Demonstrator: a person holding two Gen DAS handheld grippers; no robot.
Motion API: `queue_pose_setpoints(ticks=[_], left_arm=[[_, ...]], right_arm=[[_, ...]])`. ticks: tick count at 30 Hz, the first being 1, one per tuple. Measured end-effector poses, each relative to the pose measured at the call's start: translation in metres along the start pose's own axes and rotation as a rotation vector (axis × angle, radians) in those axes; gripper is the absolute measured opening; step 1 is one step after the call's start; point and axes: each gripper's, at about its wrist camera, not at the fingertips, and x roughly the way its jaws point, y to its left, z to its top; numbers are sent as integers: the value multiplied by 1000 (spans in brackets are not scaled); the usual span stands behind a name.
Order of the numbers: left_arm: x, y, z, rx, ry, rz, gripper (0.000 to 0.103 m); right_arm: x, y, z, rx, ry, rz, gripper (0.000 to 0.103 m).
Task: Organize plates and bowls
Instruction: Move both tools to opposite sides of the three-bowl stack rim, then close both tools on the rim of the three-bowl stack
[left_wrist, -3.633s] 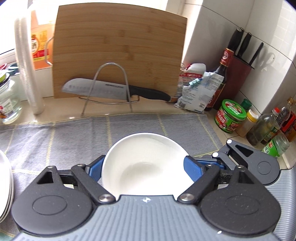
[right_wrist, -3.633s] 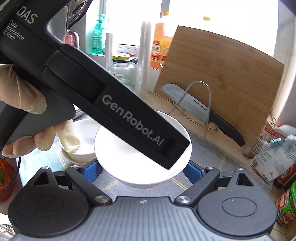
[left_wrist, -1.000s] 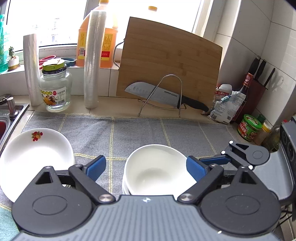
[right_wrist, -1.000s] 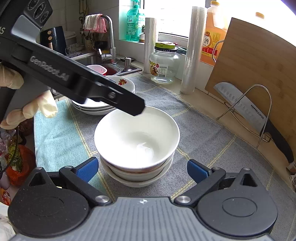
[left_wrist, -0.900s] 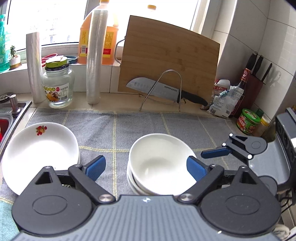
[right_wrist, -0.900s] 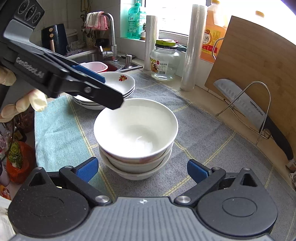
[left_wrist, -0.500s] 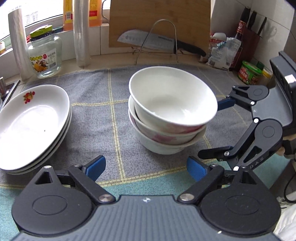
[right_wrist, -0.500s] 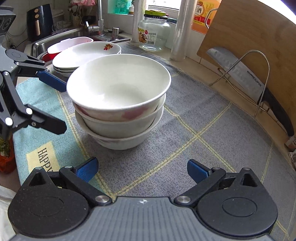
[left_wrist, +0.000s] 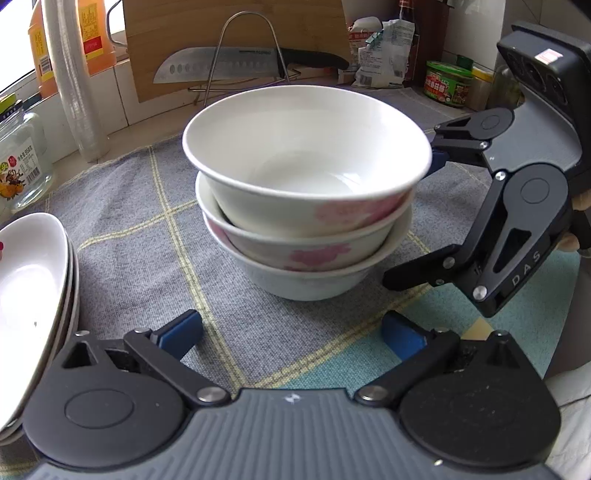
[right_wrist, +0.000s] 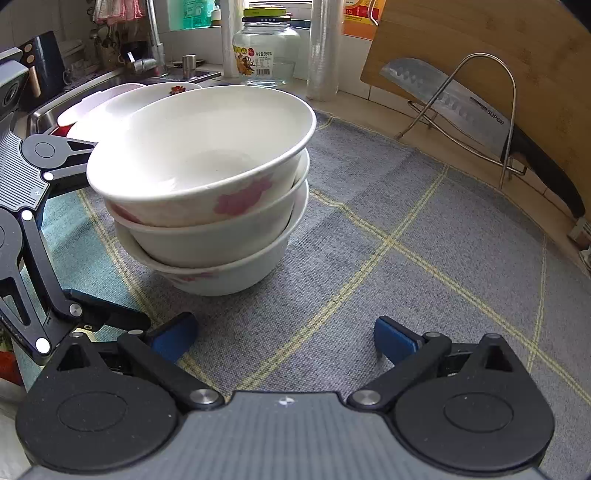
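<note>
1. Left wrist view: the stack of bowls (left_wrist: 306, 206), three nested, stands at the centre of the frame on the grey mat (left_wrist: 140, 206) that covers the tabletop. The bowls open upward, the top one tipped slightly toward the right of the frame.
2. Same view: the left gripper (left_wrist: 291, 332) sits at the lower edge. Its fingers have just been opening and now stand wide, with only bare mat between the blue pads. They are short of the stack and touch nothing.
3. Same view: the stack of plates (left_wrist: 33, 295) lies at the left edge, rims level, well apart from the bowls. The right gripper (left_wrist: 410, 221) reaches in from the right with one finger high beside the top bowl's rim and the other low near the base bowl. Whether either touches cannot be told.
4. Right wrist view: the bowls fill the upper left of the frame, the plates behind them toward the sink (right_wrist: 48, 110). The right gripper's fingers at the bottom are spread wide and hold nothing.
5. Same view: a knife (right_wrist: 461, 107) rests in a wire rack (right_wrist: 480, 110) at the upper right, its long axis slanting down to the right.
6. Progress, as a judgement: both stacks look made, so the sorting seems almost finished. What may be left is squaring the tilted top bowl.
</note>
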Motion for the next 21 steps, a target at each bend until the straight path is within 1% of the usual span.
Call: queue_pose_setpoints(ticks=[6,9,16,21], left_arm=[[0,3,-4,18,-38,-18,103],[0,4,-4,16,-45,-17,103],[3,3,4,-1,1,0,103],[7,6,11,13,32,-12,103]], right_arm=[[0,1,0,13,-3,-10,103],[0,1,1,0,-11,0,103],[1,-5,-3,-63,-57,52,103],[3,-9,-3,-107,-80,90,103]])
